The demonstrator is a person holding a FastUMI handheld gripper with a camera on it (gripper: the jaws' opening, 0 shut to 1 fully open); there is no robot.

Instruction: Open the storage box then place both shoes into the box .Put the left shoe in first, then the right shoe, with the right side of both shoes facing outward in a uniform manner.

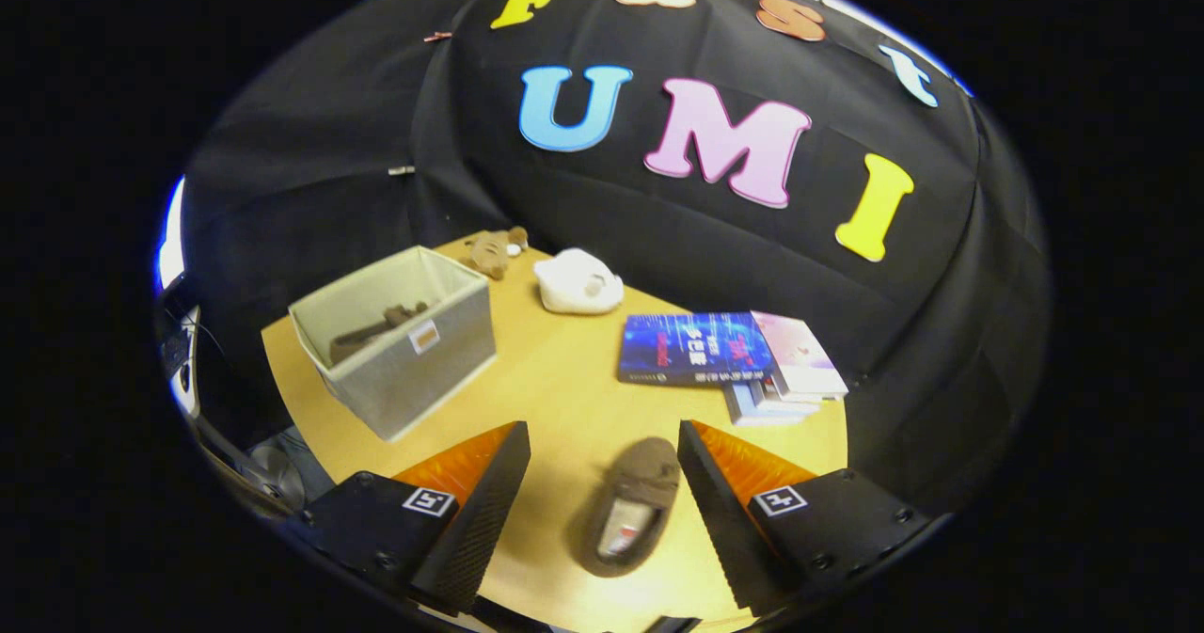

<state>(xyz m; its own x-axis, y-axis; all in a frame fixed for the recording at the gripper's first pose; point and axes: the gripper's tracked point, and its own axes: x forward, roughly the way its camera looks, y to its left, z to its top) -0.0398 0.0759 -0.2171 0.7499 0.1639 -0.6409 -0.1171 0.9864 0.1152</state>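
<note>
The gripper [602, 464] is spread wide above the light wooden table [555, 379], holding nothing, and a brown slipper-like shoe [627, 508] lies on the table between its fingers without touching them. Beyond the fingers to the left stands the open grey fabric storage box [400, 346], with another brown shoe [376, 330] lying inside it.

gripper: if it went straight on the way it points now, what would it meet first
Probably the brown shoe lying on the table between the open gripper fingers; it is nearest. Beyond it is bare tabletop, though depth is hard to judge.
</note>
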